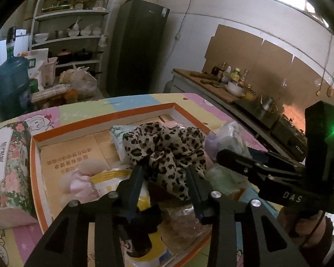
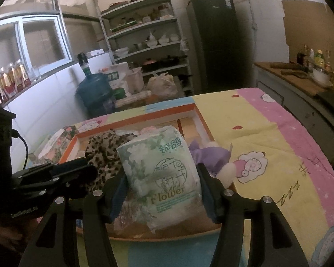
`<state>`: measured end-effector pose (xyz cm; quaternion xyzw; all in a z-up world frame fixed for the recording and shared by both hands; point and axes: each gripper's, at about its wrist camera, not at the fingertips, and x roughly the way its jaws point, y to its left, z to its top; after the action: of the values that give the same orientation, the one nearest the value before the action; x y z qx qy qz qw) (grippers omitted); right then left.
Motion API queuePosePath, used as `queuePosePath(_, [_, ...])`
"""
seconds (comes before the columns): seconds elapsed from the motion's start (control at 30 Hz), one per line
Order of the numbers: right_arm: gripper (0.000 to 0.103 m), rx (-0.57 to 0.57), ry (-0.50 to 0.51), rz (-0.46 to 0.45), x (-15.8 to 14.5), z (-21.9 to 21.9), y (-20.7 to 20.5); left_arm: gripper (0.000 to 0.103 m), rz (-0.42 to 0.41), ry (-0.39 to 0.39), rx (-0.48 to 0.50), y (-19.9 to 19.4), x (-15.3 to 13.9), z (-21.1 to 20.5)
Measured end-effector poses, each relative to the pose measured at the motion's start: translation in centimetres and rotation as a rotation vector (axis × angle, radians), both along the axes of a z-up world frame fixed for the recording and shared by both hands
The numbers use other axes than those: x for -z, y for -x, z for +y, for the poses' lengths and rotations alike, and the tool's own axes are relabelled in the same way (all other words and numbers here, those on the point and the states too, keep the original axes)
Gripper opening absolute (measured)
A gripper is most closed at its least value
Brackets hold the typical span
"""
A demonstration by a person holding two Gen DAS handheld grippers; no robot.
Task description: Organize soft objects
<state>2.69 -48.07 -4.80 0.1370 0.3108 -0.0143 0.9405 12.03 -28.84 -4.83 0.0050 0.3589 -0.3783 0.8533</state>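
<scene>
Kitchen shelves and a dark fridge (image 2: 213, 42) stand behind a desk (image 2: 267, 133) under a cartoon cloth, which carries a shallow orange-rimmed box (image 1: 100, 116). Inside it the left gripper (image 1: 164, 172) stands spread, its fingers either side of a crumpled leopard-print cloth (image 1: 164, 149); whether the pads touch it is hard to tell. The right gripper (image 2: 162, 175) pinches a tissue pack (image 2: 160, 173), standing roughly upright with its long axis leaning away; its lower end is hidden. A purple plush toy (image 2: 211, 158) lies partly hidden behind.
</scene>
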Motion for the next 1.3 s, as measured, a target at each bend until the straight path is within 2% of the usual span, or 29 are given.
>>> queuePosePath(0.27, [0.074, -0.023, 0.002, -0.012, -0.1, 0.7, -0.5, 0.049, -0.025, 0.019, -0.020, 0.5, -0.9, 1.0])
queuePosePath(0.73, [0.074, 0.001, 0.027, -0.066, -1.2, 1.8, -0.5, 0.051, -0.081, 0.027, -0.072, 1.9, -2.6, 3.5])
queuePosePath(1.03, [0.074, 0.030, 0.056, -0.180, -3.3, 4.5, 0.8, 0.051, -0.125, -0.002, -0.181, 3.3, -3.9, 6.1])
queuePosePath(1.3, [0.074, -0.017, 0.086, -0.217, -4.4, 9.2, 1.8, 0.051, -0.193, -0.106, -0.389, 5.1, -4.9, 9.1])
